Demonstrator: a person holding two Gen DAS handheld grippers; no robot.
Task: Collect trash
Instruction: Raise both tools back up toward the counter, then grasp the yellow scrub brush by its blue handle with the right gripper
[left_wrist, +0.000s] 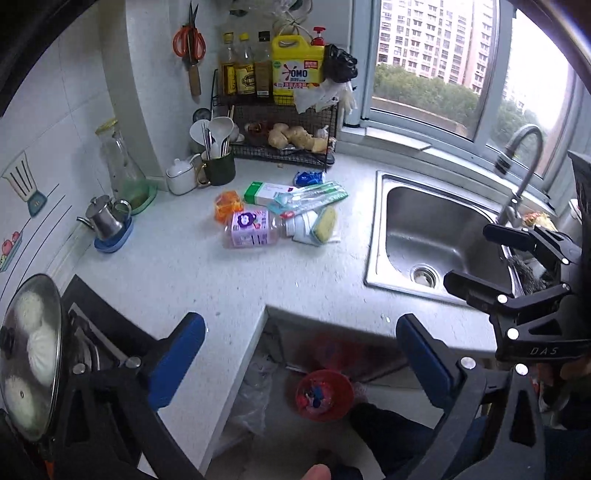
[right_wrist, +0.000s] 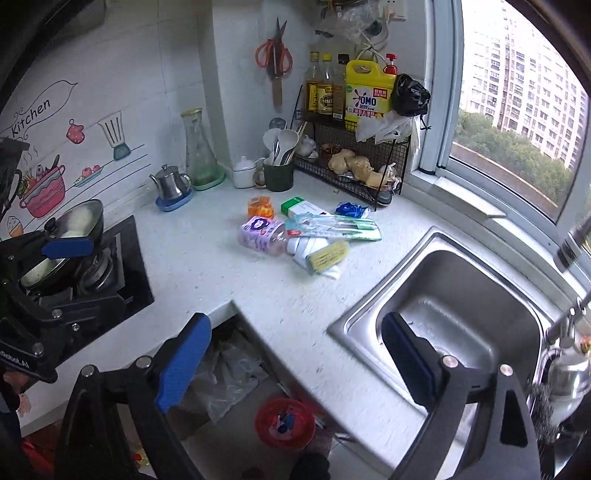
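Left gripper, blue-padded, black-framed: jaws are spread wide, nothing is held between them. Right gripper, same build: jaws are also spread wide and empty. No earlier frame is given, so only the present state is noted.

Trash pile is seen on the white speckled countertop, well beyond both pairs of jaws and ahead of the gap between them. It is made up of a pink clear plastic bottle with purple label lying on its side, an orange crumpled plastic wrapper touching the bottle's far side, a green-and-white cardboard box, a long clear-and-green toothbrush blister pack laid over the box, a blue crumpled wrapper just behind it, and a yellow sponge in a clear packet beside the bottle's neck. None is touched by either gripper.

Red round plastic bin is seen on the floor, below the counter edge and framed between the left jaws; some coloured scraps are seen inside. In the right wrist view the same bin lies low between the right jaws, nearer the left pad.

Stainless steel sink is placed beyond the right jaw of the left gripper; in the right wrist view the right pad is overlapped on the sink basin. Glass-lidded pan is seen outside the left jaw. The right gripper is visible at the right edge of the left view, open.
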